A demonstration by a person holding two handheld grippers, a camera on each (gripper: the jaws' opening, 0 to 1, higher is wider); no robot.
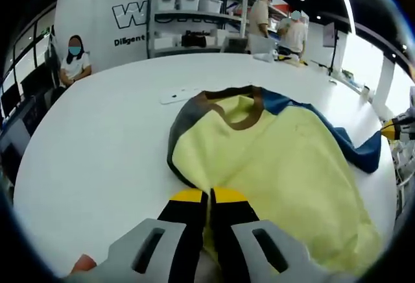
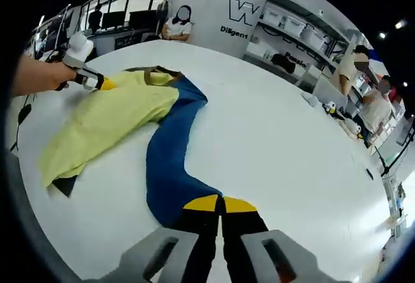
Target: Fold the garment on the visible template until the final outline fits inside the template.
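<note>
A yellow garment (image 1: 279,159) with a brown collar (image 1: 249,115), a grey sleeve (image 1: 185,124) and a blue sleeve (image 1: 350,143) lies spread on the white table (image 1: 97,140). My left gripper (image 1: 209,196) is shut on the garment's yellow edge beside the grey sleeve. In the right gripper view the blue sleeve (image 2: 172,150) runs from the yellow body (image 2: 110,117) down to my right gripper (image 2: 220,203), which is shut on the sleeve's end. The left gripper (image 2: 104,83), held by a hand, shows at that view's upper left. The right gripper's yellow tip (image 1: 389,129) shows at the left gripper view's right edge.
A small white flat object (image 1: 176,96) lies on the table beyond the collar. Shelves with bins (image 1: 194,10) stand behind the table. One person sits at the far left (image 1: 74,62) and others stand at the back (image 1: 295,33). The table's rim curves close on the right (image 1: 389,166).
</note>
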